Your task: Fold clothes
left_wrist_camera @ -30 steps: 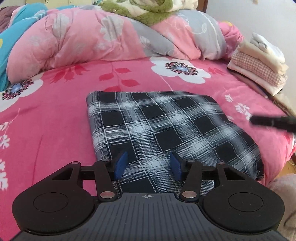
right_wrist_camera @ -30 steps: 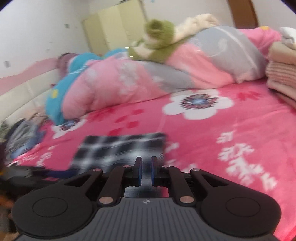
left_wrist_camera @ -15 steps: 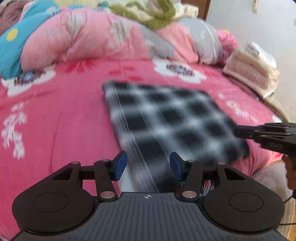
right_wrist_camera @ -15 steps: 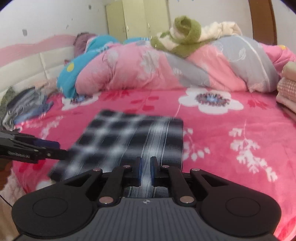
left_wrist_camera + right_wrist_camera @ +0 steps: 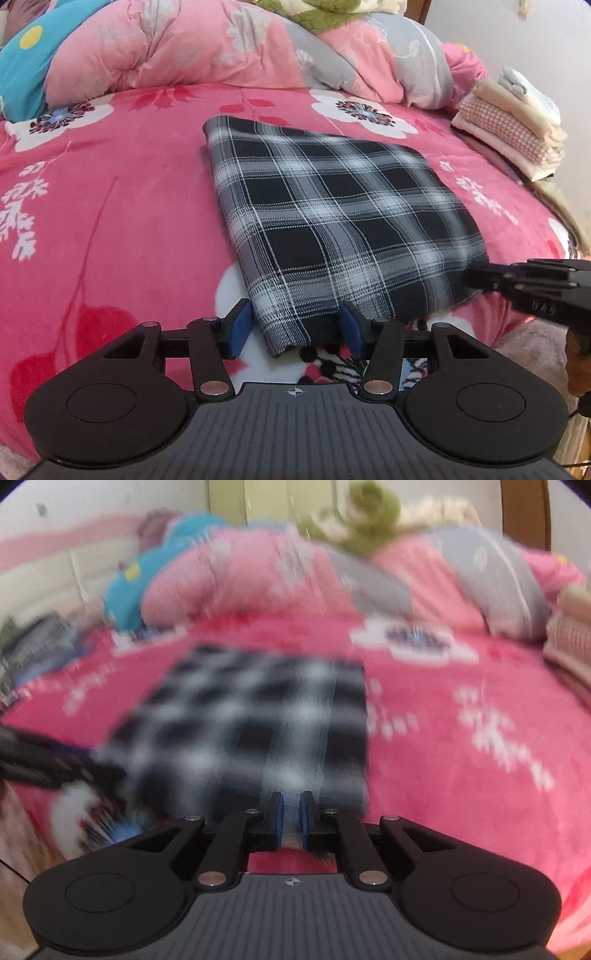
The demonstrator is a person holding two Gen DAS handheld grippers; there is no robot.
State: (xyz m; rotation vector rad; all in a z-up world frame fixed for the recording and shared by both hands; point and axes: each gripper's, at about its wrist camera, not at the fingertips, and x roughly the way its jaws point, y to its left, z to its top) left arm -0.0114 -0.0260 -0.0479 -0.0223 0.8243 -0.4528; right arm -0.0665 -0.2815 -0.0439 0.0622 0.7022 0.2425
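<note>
A folded black-and-white plaid garment (image 5: 332, 221) lies flat on the pink floral bedspread (image 5: 110, 206). My left gripper (image 5: 295, 326) is open, its blue pads on either side of the garment's near left corner. My right gripper (image 5: 476, 275) reaches in from the right at the garment's near right corner. In the blurred right wrist view the garment (image 5: 251, 731) lies just ahead, and the right gripper (image 5: 291, 808) has its jaws almost together with a narrow gap; I cannot tell whether cloth sits between them. The left gripper (image 5: 55, 764) shows there at the far left.
A rolled pink and grey duvet (image 5: 240, 48) lies across the back of the bed. A stack of folded cream and checked clothes (image 5: 513, 122) sits at the right edge. A heap of dark clothes (image 5: 33, 642) lies at the left. The bed edge is close below me.
Both grippers have moved in toward the garment's near edge. The left one now straddles the near left corner. The right one has come close to the near right corner.
</note>
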